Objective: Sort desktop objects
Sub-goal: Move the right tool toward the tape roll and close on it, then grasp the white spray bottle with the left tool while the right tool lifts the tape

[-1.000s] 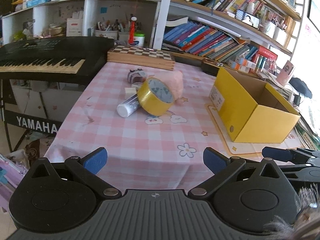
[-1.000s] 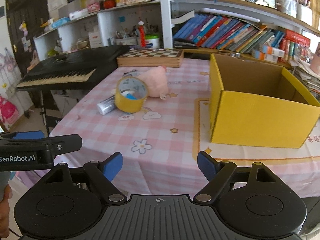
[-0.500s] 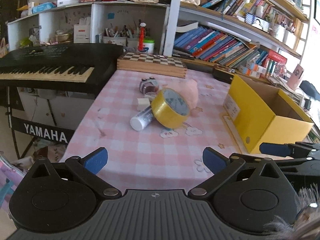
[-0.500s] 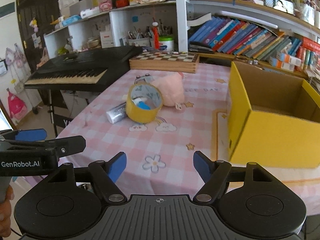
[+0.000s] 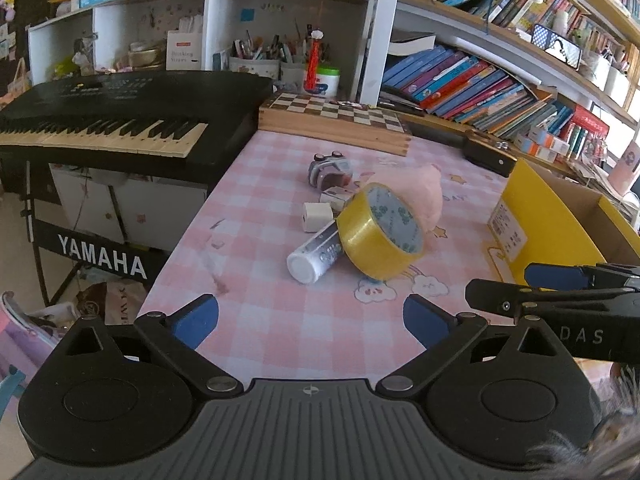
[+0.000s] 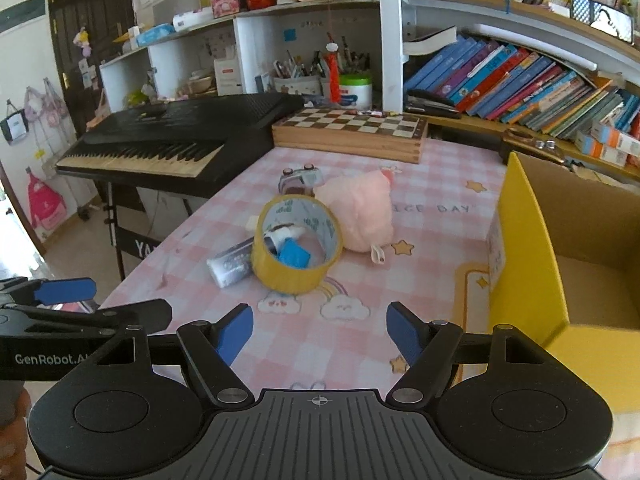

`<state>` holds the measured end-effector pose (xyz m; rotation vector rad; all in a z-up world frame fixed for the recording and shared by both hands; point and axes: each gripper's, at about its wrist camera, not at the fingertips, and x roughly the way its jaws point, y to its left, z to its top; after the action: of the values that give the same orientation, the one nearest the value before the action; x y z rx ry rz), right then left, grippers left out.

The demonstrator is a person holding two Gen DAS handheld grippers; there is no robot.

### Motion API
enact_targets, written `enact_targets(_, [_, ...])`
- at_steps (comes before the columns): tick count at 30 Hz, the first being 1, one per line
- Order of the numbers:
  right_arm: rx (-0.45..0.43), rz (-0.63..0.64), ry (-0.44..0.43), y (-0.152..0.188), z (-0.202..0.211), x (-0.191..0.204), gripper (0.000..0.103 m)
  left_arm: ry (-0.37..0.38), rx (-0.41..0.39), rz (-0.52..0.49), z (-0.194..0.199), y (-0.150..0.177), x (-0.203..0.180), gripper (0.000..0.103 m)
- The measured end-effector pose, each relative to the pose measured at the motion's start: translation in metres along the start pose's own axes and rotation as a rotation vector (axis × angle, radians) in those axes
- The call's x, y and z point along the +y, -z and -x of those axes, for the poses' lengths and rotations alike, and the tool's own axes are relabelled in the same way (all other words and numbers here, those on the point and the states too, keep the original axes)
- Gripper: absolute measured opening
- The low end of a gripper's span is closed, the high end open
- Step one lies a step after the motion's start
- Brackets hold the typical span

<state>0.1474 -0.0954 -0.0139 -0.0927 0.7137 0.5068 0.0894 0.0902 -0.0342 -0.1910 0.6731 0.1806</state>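
A pink checked tablecloth (image 5: 280,320) covers a table, and a small heap of desk things lies near its middle. A roll of yellow packing tape (image 5: 380,236) stands tilted on its edge, propped over a white tube (image 5: 316,252) that lies on its side with its round end toward the near table edge. From the right wrist view, a small blue object (image 6: 294,255) shows through the hole of the roll. Just behind the roll lies a pink plush toy (image 6: 360,212), touching it. A small white cube (image 5: 317,216) sits beside the tube, and a toy car (image 5: 330,168) stands a little farther back.

To the right of the heap, well apart from it, stands an open yellow cardboard box (image 6: 532,264); the part of its inside that shows holds nothing. At the far edge of the table lies a wooden chessboard case (image 6: 352,132). A black Yamaha keyboard (image 5: 120,120) on a stand is to the left of the table, and shelves of books (image 6: 520,80) fill the wall behind.

The left gripper (image 5: 312,316) hangs over the near edge of the table with its blue-padded jaws spread wide and nothing between them. The right gripper (image 6: 320,330) hangs beside it, pointed toward the tape roll; its jaws have just been closing but stand apart, holding nothing. Neither gripper touches any object.
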Motion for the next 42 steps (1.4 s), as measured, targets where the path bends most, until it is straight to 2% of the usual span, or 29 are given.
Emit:
enact_targets(5, [0.015, -0.041, -0.039, -0.016, -0.020, -0.009, 0.076, -0.020, 0.012, 0.000, -0.018, -0.011, 0.002, 0.091])
enact_targets(11, [0.078, -0.123, -0.108, -0.029, -0.055, -0.018, 0.088, -0.049, 0.030, 0.011, -0.030, -0.022, 0.006, 0.090])
enact_targets(17, [0.133, -0.228, -0.170, -0.038, -0.092, -0.027, 0.094, -0.068, 0.052, 0.018, -0.039, -0.027, 0.010, 0.092])
enact_targets(22, [0.192, -0.282, -0.207, -0.045, -0.124, -0.027, 0.095, -0.085, 0.060, 0.020, -0.044, -0.034, 0.014, 0.092])
enact_targets(26, [0.229, -0.274, -0.245, -0.050, -0.141, -0.025, 0.094, -0.077, 0.070, 0.014, -0.051, -0.037, 0.015, 0.092])
enact_targets(28, [0.217, -0.241, -0.246, -0.053, -0.139, -0.025, 0.084, -0.064, 0.073, 0.000, -0.057, -0.039, 0.014, 0.092])
enact_targets(30, [0.217, -0.218, -0.244, -0.057, -0.134, -0.028, 0.083, -0.053, 0.079, -0.018, -0.063, -0.040, 0.012, 0.089])
enact_targets(32, [0.206, -0.211, -0.247, -0.058, -0.124, -0.034, 0.083, -0.032, 0.087, -0.034, -0.071, -0.041, 0.010, 0.083])
enact_targets(34, [0.194, -0.200, -0.247, -0.061, -0.115, -0.039, 0.083, -0.009, 0.103, -0.063, -0.081, -0.043, 0.007, 0.067])
enact_targets(37, [0.158, -0.179, -0.247, -0.065, -0.098, -0.044, 0.083, 0.028, 0.131, -0.121, -0.097, -0.046, 0.001, 0.054])
enact_targets(42, [0.127, -0.122, -0.191, -0.067, -0.085, -0.042, 0.083, 0.112, 0.188, -0.256, -0.126, -0.043, -0.012, 0.051])
